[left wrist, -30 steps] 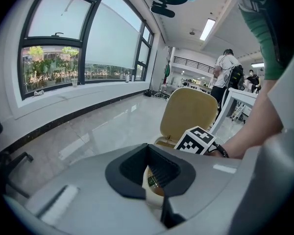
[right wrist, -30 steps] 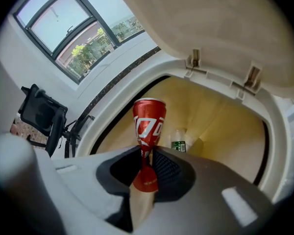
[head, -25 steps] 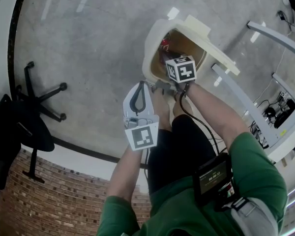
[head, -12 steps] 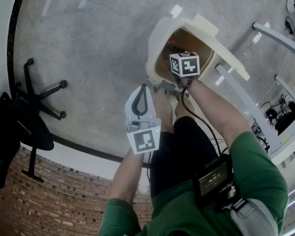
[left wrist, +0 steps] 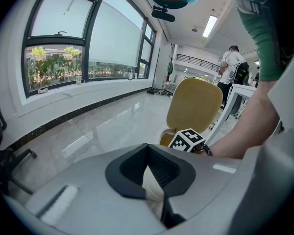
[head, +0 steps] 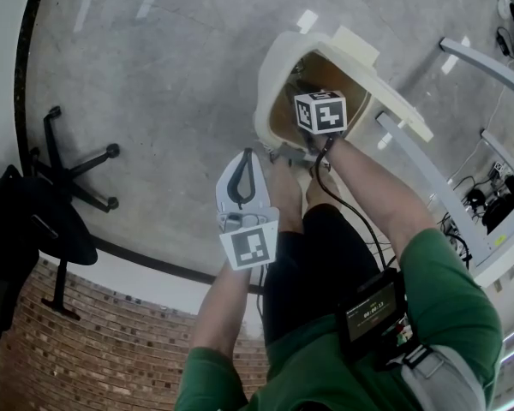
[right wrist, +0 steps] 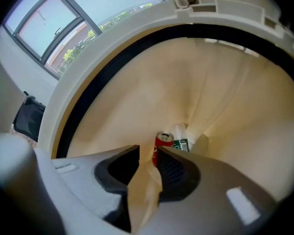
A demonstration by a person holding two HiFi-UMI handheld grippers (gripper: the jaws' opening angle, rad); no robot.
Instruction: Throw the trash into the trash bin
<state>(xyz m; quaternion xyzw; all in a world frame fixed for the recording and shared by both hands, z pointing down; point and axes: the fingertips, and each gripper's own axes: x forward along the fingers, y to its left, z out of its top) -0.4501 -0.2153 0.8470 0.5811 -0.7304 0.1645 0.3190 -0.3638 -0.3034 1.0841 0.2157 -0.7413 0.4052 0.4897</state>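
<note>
The right gripper hangs in the mouth of the bin, fingers apart and empty. The red can lies straight below them on the bin's bottom. The left gripper, fingers together at the tips, is outside the bin, at its near left.

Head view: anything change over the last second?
The right gripper edged slightly farther over the bin, then held there, open. Nothing was visibly taken or let go. The left gripper stays shut and raised near the bin, and the chair has not moved.
</note>
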